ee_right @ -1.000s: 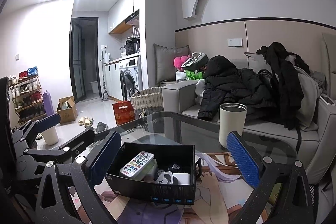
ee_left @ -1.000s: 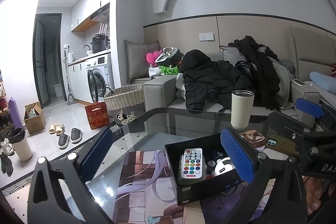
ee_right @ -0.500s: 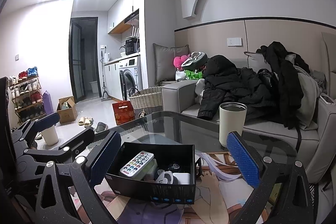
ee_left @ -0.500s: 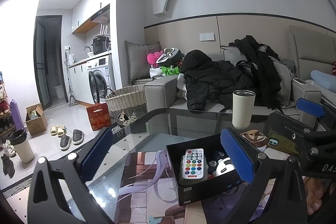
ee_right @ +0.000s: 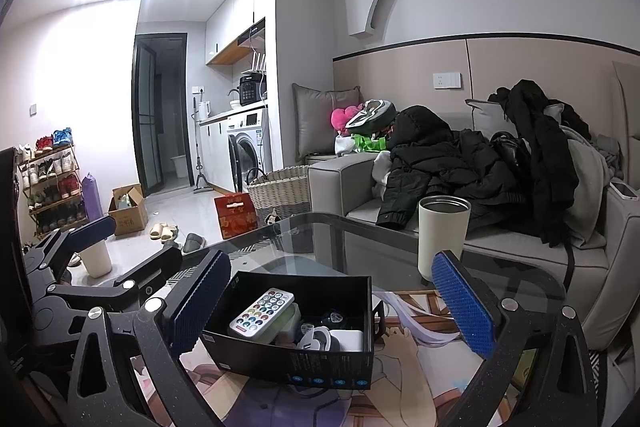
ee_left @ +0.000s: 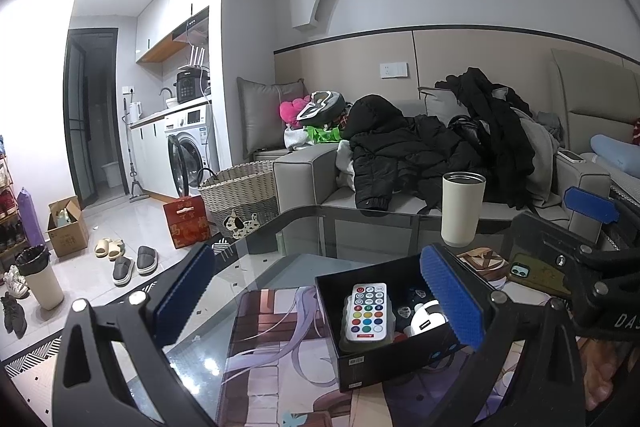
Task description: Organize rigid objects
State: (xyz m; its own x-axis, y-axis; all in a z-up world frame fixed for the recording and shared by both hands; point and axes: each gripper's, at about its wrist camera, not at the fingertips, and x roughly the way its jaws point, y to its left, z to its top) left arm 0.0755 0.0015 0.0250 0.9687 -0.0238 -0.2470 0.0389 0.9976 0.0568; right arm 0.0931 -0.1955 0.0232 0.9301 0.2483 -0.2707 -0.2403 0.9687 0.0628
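A black box (ee_right: 304, 351) sits on a printed mat (ee_left: 276, 359) on the glass table (ee_right: 352, 235), and it already holds several small rigid things: a white remote (ee_right: 262, 311) with coloured buttons lies on top of a pale green case (ee_right: 287, 321), with a white charger-like block (ee_left: 426, 321) and some darker bits I cannot make out beside it. That part of the sorting looks done.

Both grippers are empty. The left gripper (ee_left: 320, 301) has its jaws wide apart, its right pad (ee_left: 452, 301) over the box's near right corner, whether touching I cannot tell. The right gripper (ee_right: 332, 307) is likewise spread wide, the box showing between its pads.

Things outside the box: a cream tumbler (ee_right: 442, 237) standing upright near the table's far edge, a phone (ee_left: 538, 273) in a green case lying flat on the right, and a coaster-like piece (ee_left: 480, 261) between them. My guess is that the phone and the coaster are the likely leftovers; the tumbler looks too tall for the box. So the task seems well along but not finished, with neither gripper committed to a next item yet
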